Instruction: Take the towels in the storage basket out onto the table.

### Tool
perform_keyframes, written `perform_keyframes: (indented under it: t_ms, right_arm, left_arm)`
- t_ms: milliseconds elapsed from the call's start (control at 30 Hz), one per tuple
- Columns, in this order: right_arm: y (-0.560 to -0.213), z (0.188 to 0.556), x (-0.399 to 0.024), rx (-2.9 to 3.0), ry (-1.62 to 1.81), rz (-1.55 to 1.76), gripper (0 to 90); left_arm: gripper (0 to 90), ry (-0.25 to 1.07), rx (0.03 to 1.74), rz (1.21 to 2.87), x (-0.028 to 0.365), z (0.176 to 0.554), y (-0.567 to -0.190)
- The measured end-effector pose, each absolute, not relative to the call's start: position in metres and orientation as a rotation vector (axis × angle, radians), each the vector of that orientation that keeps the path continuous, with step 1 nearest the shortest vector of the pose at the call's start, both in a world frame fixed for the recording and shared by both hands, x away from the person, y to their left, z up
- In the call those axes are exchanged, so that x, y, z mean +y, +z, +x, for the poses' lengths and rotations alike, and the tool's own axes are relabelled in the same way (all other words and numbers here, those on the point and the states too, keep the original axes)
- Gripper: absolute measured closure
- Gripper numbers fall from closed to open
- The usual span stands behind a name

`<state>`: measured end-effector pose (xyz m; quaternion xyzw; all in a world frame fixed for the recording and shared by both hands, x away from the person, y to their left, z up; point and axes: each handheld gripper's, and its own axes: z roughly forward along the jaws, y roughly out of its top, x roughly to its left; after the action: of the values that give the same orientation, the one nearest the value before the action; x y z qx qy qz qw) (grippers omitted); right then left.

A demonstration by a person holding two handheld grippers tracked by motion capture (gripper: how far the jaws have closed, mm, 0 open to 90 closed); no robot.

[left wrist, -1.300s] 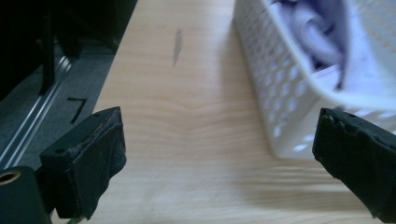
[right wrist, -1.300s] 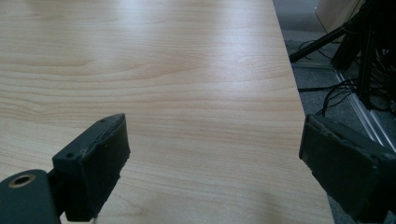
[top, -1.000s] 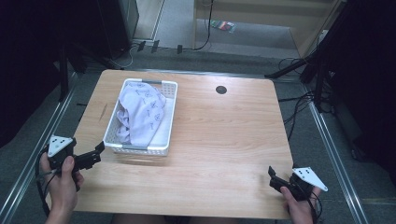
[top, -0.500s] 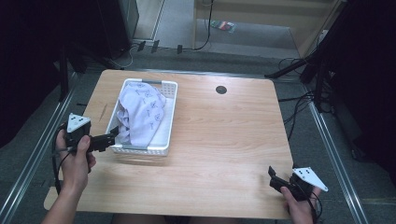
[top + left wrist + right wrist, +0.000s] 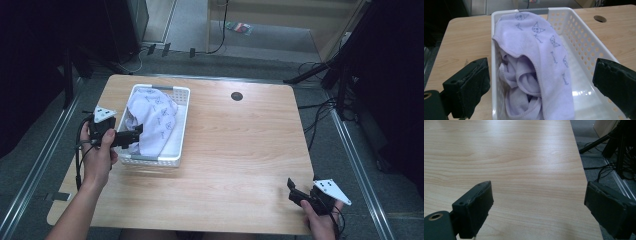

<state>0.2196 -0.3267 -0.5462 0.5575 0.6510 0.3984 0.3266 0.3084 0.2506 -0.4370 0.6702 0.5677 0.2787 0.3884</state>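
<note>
Care suits this reach: left gripper (image 5: 134,135), jaws wide, should sink over the towel (image 5: 541,57) inside the basket (image 5: 584,37), while right gripper (image 5: 295,192) hovers wide.

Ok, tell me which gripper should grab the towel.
Left. The left gripper is open at the basket, jaws facing the towel. The right gripper sits at the table's far corner.

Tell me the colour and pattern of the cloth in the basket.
The cloth is pale lilac with small printed cartoon faces and lettering, clearest in the left gripper view.
</note>
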Motion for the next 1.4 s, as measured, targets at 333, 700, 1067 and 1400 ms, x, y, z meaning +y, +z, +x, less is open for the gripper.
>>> perform_keyframes:
  t_ms: [333, 700, 1067, 1400]
  right_arm:
    - [-0.546, 0.22, -0.327, 1.708, 1.046, 1.46, 8.4]
    - [-0.546, 0.22, -0.327, 1.709, 1.052, 1.459, 8.4]
    - [-0.546, 0.219, -0.328, 1.706, 1.063, 1.465, 8.3]
    - [-0.546, 0.219, -0.328, 1.703, 1.068, 1.465, 8.3]
  left_arm:
    - [1.5, 0.67, 1.478, 1.725, 0.238, 0.335, -0.44]
    - [1.6, 0.607, 1.514, 1.839, 0.224, 0.374, -0.45]
    - [6.2, 0.554, 1.655, 1.957, 0.213, 0.405, -0.472]
    - [2.6, 0.551, 1.79, 2.116, 0.202, 0.421, -0.495]
